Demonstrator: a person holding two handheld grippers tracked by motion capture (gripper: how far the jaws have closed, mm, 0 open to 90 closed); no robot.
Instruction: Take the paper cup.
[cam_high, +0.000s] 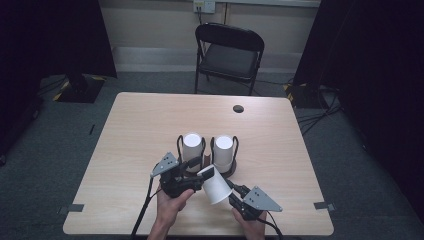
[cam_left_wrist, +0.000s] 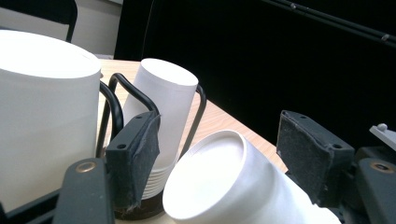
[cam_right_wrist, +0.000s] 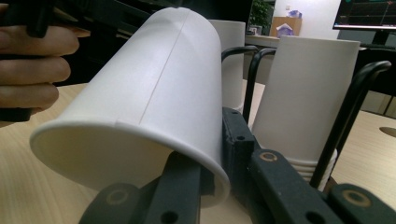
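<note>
Low in the middle of the high view, the right tongs (cam_high: 233, 190) are clenched on the rim of a white paper cup (cam_high: 215, 184), which hangs tilted above the table (cam_high: 140, 125) with its closed base toward the upper left and its open mouth toward the lower right. The right gripper view, along its lower edge, shows 1 black jaw inside the cup (cam_right_wrist: 154, 102) mouth and the other outside, pinching the wall at the rim. The left tongs (cam_high: 196, 164) reach in from the left at the cup's base end; the left gripper view shows its 2 padded jaws standing on either side of the cup (cam_left_wrist: 224, 186) base, clear of the paper, so these tongs are released. A hand (cam_high: 170, 202) grips the left tool near the bottom of the high view, and its fingers (cam_right_wrist: 32, 60) appear at the upper left of the right gripper view. Just above the cup in the high view stand 2 stacks of upturned white cups, the left stack (cam_high: 192, 146) and the right stack (cam_high: 223, 150), each inside a black wire holder (cam_high: 179, 145), side by side near the table's middle. Farther up, a black folding chair (cam_high: 229, 52) stands beyond the table's far edge.
</note>
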